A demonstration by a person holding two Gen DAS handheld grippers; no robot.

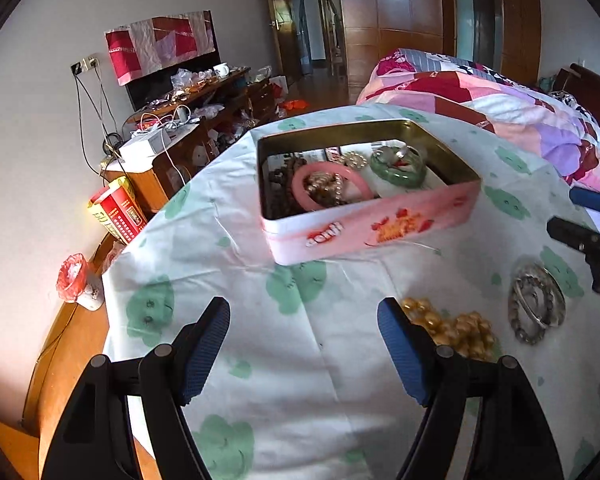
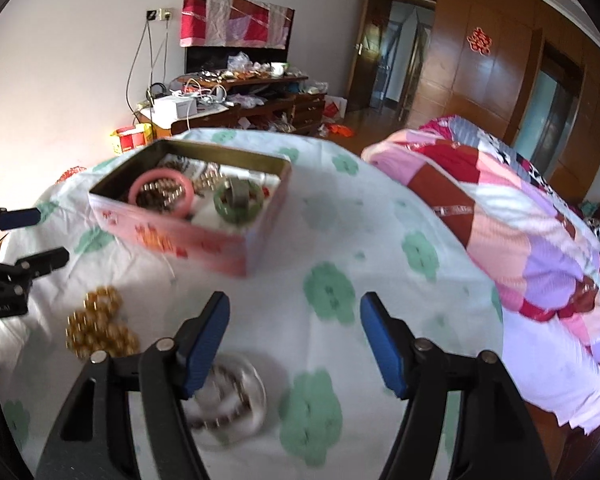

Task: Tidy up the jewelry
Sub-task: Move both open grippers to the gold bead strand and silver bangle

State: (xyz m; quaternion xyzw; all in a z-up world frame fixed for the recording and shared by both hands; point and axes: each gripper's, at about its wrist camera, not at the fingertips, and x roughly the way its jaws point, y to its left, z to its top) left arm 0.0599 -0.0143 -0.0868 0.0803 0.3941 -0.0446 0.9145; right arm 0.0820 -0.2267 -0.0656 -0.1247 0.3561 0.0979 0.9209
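A pink open tin stands on the cloth-covered table. It holds a pink bangle, a green bangle and beaded pieces. On the cloth lie a gold bead necklace and silver bangles with a bead bracelet. My left gripper is open and empty, just left of the gold beads. My right gripper is open and empty above the silver bangles, which lie by its left finger.
The table wears a white cloth with green clouds. A bed with a patchwork quilt lies to the right. A cluttered wooden TV cabinet stands behind. A red-yellow box and a small cup sit at the left.
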